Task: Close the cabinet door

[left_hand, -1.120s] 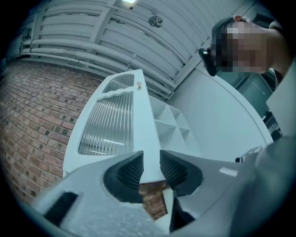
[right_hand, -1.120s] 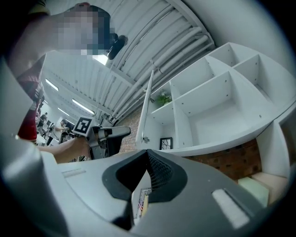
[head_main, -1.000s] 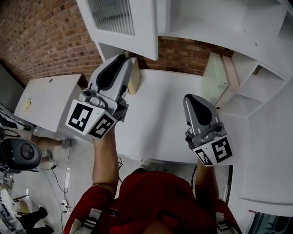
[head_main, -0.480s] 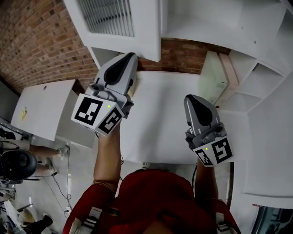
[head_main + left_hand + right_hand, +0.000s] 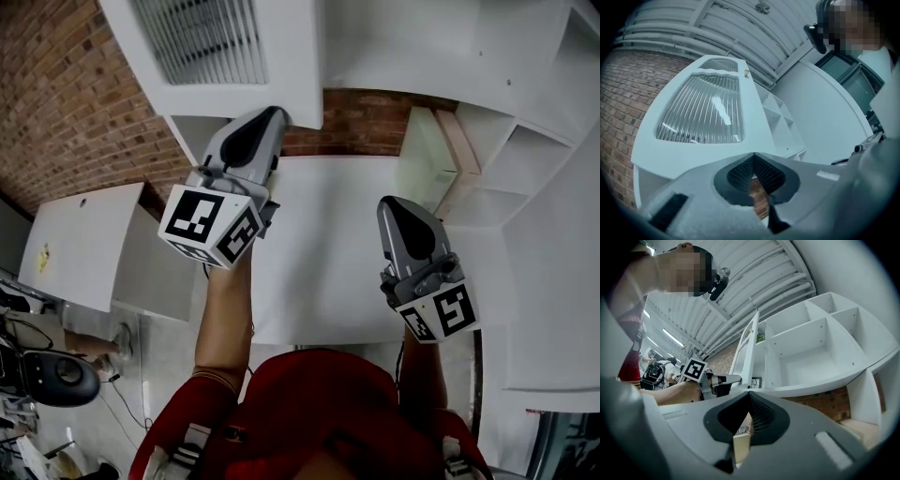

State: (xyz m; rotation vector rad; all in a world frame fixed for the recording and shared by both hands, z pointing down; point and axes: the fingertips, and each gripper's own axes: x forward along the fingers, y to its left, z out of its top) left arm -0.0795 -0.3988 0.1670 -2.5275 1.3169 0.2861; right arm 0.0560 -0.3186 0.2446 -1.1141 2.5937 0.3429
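The white cabinet door (image 5: 225, 56) with its ribbed glass pane hangs open at the top of the head view, swung out from the cabinet (image 5: 441, 47). My left gripper (image 5: 278, 113) is shut and empty, its tip right at the door's lower right corner; whether it touches, I cannot tell. In the left gripper view the closed tip (image 5: 753, 153) sits just under the door's bottom rail (image 5: 708, 150). My right gripper (image 5: 384, 201) is shut and empty over the white counter (image 5: 319, 253). The right gripper view shows the door (image 5: 747, 350) edge-on and the left gripper (image 5: 723, 379) beside it.
A brick wall (image 5: 75, 103) runs behind and to the left. Open white shelves (image 5: 525, 169) stand at the right, with a pale board (image 5: 441, 155) leaning beside them. A lower white table (image 5: 75, 244) lies left of the counter, and floor clutter (image 5: 56, 375) below it.
My left gripper has moved forward and up to the door's lower corner. The right gripper has hardly shifted.
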